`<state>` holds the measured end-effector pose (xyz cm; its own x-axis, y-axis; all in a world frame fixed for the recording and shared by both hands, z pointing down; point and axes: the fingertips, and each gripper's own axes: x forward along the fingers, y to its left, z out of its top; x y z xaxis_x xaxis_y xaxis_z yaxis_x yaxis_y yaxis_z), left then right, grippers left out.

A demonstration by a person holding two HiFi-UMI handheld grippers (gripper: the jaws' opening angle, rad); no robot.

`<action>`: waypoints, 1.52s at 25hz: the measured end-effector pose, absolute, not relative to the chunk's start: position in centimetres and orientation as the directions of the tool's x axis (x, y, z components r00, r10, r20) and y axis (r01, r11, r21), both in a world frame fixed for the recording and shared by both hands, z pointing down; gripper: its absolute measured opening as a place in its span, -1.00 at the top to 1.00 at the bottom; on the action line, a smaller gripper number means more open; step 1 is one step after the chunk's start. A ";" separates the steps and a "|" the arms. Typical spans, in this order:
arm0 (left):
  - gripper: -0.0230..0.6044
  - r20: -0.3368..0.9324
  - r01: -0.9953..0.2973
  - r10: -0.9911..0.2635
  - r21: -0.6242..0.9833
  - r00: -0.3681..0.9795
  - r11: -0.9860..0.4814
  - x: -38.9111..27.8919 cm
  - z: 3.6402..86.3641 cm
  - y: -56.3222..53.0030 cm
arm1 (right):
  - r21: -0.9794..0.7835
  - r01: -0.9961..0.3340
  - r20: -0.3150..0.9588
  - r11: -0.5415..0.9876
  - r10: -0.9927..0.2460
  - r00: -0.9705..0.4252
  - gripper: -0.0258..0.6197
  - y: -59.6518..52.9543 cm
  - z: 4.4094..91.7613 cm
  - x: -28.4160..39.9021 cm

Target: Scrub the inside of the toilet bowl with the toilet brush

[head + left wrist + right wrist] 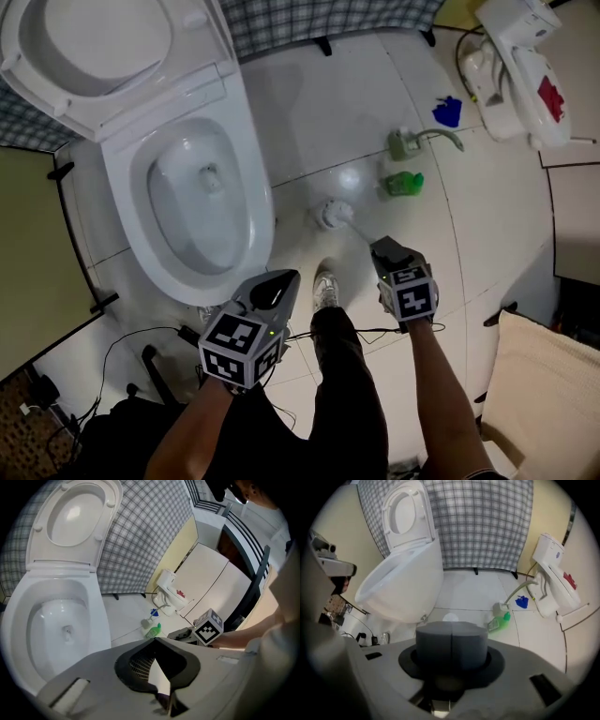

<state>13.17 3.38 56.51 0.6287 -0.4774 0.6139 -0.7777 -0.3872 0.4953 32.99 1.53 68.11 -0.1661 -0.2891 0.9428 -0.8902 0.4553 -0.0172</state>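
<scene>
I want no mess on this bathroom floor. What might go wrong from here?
The right gripper, jaws together, is at the handle of the toilet brush; pressing on like that may topple the brush instead of gripping it. The green bottle stands close beside the brush, so a careless lift might knock it over.
</scene>
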 end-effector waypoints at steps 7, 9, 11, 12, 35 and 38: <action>0.90 0.600 -0.791 -0.517 0.483 0.611 -0.375 12.2 56.1 3.0 | 0.049 -0.804 0.975 0.592 -0.203 -0.090 0.42 0.6 73.3 32.2; 0.90 0.603 -0.799 -0.525 0.478 0.601 -0.365 11.5 56.2 3.0 | 0.056 -0.783 0.976 0.619 -0.199 -0.087 0.42 -0.3 74.3 31.2; 0.90 0.606 -0.806 -0.533 0.477 0.590 -0.351 10.9 56.4 3.1 | 0.057 -0.767 0.982 0.640 -0.176 -0.074 0.42 -0.7 75.4 30.7; 0.90 0.607 -0.809 -0.536 0.479 0.586 -0.342 10.7 56.4 3.3 | 0.060 -0.760 0.984 0.647 -0.168 -0.065 0.42 -1.0 75.8 30.5; 0.90 0.580 -0.832 -0.608 0.471 0.543 -0.294 5.4 50.8 3.0 | 0.081 -0.781 0.956 0.619 -0.271 -0.116 -0.14 -4.1 66.9 27.0; 0.90 0.555 -0.828 -0.628 0.470 0.546 -0.305 4.6 47.3 2.0 | 0.028 -0.801 0.930 0.598 -0.308 -0.198 -0.14 -4.3 61.6 25.4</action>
<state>4.61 1.96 47.29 0.5461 -0.6275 0.5550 -0.8282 -0.3049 0.4702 25.44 -4.35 61.65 -0.1980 -0.3084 0.9304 -0.8010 0.5981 0.0278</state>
